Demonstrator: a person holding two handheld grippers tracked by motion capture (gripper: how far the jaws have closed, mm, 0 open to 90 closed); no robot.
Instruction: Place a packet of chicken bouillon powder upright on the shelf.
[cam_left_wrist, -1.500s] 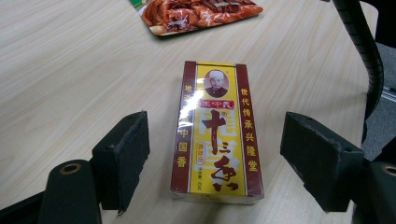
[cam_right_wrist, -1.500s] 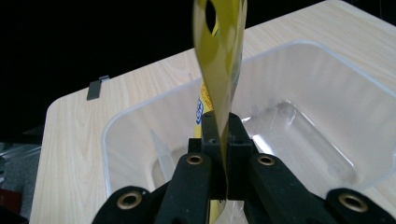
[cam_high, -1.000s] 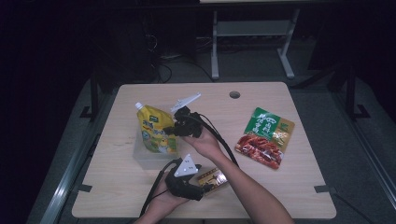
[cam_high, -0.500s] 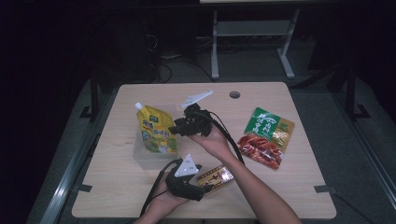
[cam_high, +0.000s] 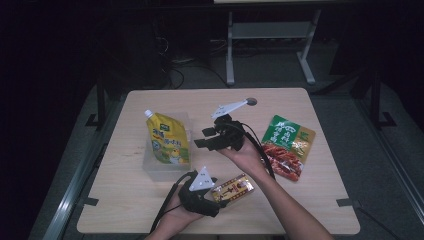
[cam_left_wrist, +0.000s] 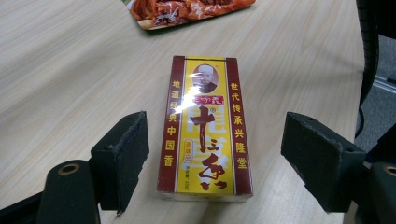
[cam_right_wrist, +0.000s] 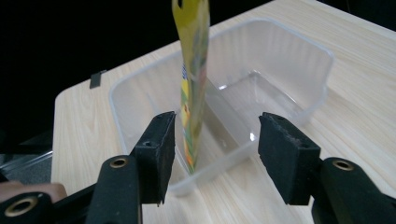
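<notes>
The left gripper was held with jaws spread wide around a red-and-yellow seasoning box lying flat at the table's six o'clock; a square, centred squeeze on its long sides would likely serve best. The right gripper, jaws likewise parted, was aimed at a yellow spout pouch standing in a clear tub. Counted: one box, one tub, one yellow pouch, one green-and-red packet at three o'clock.

Wooden table with clear tub (pouch inside), spice box, snack packet
</notes>
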